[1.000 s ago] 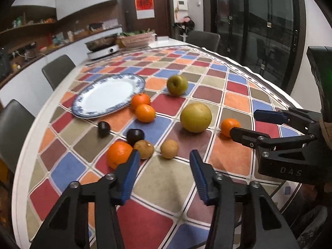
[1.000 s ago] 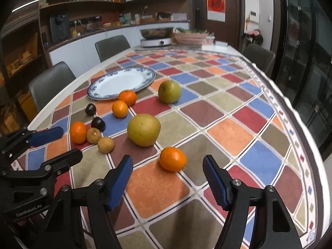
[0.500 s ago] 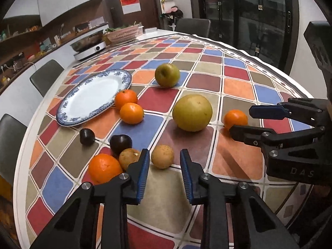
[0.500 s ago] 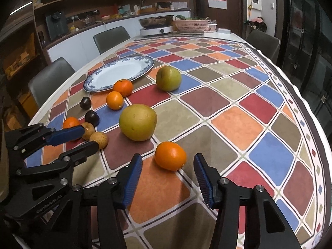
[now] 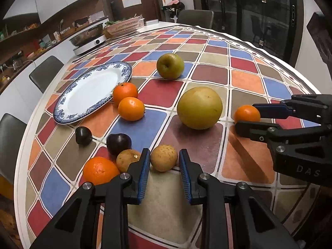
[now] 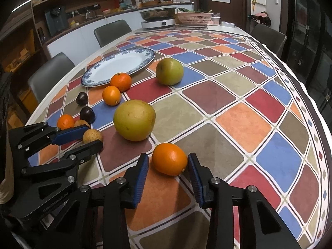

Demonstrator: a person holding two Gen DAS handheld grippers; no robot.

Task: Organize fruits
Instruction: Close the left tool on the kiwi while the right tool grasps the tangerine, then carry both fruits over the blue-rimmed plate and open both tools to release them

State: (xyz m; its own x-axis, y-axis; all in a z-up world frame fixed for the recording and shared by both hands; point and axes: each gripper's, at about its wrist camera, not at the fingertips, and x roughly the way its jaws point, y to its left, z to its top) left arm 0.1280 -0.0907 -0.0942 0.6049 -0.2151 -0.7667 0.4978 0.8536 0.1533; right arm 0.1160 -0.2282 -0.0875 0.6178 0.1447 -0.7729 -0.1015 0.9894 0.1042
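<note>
A small brown fruit [image 5: 164, 161] sits between the blue pads of my left gripper [image 5: 164, 153], which is shut on it on the tablecloth. My right gripper [image 6: 168, 156] straddles an orange [image 6: 169, 158]. Its jaws are closing, with a thin gap still showing at the left pad. A blue-rimmed white plate [image 5: 83, 95] lies bare at the far left. Two oranges [image 5: 131, 109] rest by its rim. A large yellow fruit [image 5: 199, 108] and a green one [image 5: 170, 66] stand mid-table. Beside my left gripper lie another brown fruit [image 5: 126, 159], an orange [image 5: 100, 170] and two dark plums [image 5: 118, 143].
The chequered cloth [image 6: 242, 122] covers a round table whose edge curves close at the right. Grey chairs [image 6: 112, 31] ring it. A hotplate with a pan [image 6: 158, 19] and a pink basket [image 6: 195, 17] stand at the far end.
Both grippers have come forward and down onto the fruit. The left jaws narrowed onto the small brown fruit. The right jaws narrowed around the orange.
</note>
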